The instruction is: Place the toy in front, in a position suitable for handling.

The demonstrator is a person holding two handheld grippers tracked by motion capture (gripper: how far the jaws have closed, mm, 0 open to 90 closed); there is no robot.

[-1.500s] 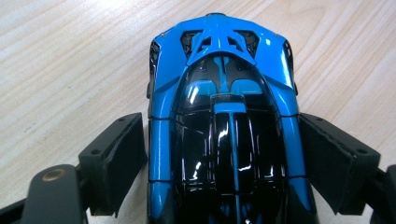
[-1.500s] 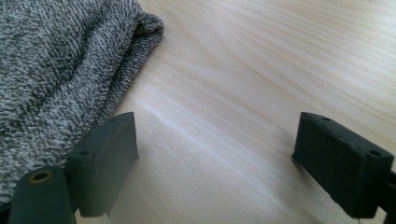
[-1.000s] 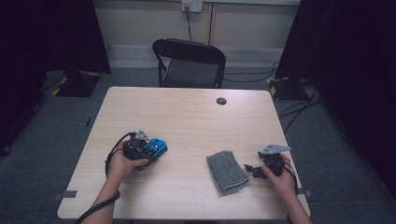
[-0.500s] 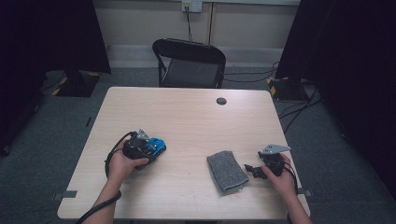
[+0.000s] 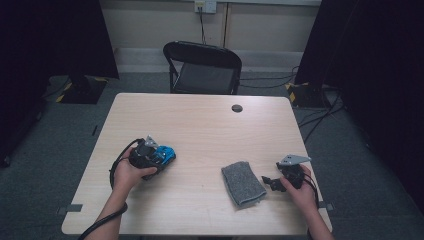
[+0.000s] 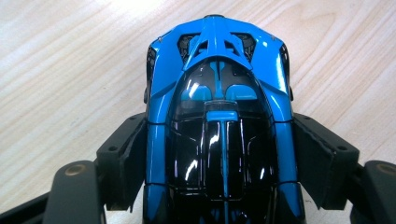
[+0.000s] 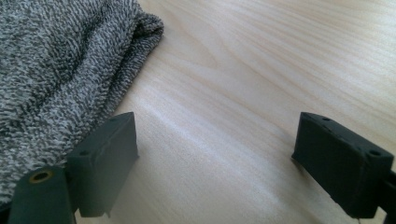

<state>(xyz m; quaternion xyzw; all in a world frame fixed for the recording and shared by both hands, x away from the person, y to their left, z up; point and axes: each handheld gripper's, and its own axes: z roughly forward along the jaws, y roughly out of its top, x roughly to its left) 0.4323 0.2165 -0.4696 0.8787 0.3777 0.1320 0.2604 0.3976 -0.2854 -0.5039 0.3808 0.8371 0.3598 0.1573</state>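
**Toy car between left jaws; right jaws spread beside cloth**

Left gripper (image 5: 159,156): sits on the left half of the table (image 5: 200,125), held in the person's left hand (image 5: 127,172). A blue and black toy car (image 6: 219,121) lies lengthwise between its two jaws. In the left gripper view both pads meet the car's flanks, one on each side at mid-body, and the car's far end juts out past the jaw tips. Jaws pinching the car. The car rests on the wood.

Right gripper (image 5: 267,181): near the right front edge of the table, in the right hand (image 5: 300,187). Jaws spread wide, bare tabletop between them. A folded grey cloth (image 5: 242,182) lies flat just beside the jaw tips. In the right gripper view the cloth (image 7: 60,79) runs behind the left-hand jaw; whether they touch I cannot tell.

Car and cloth are well apart.
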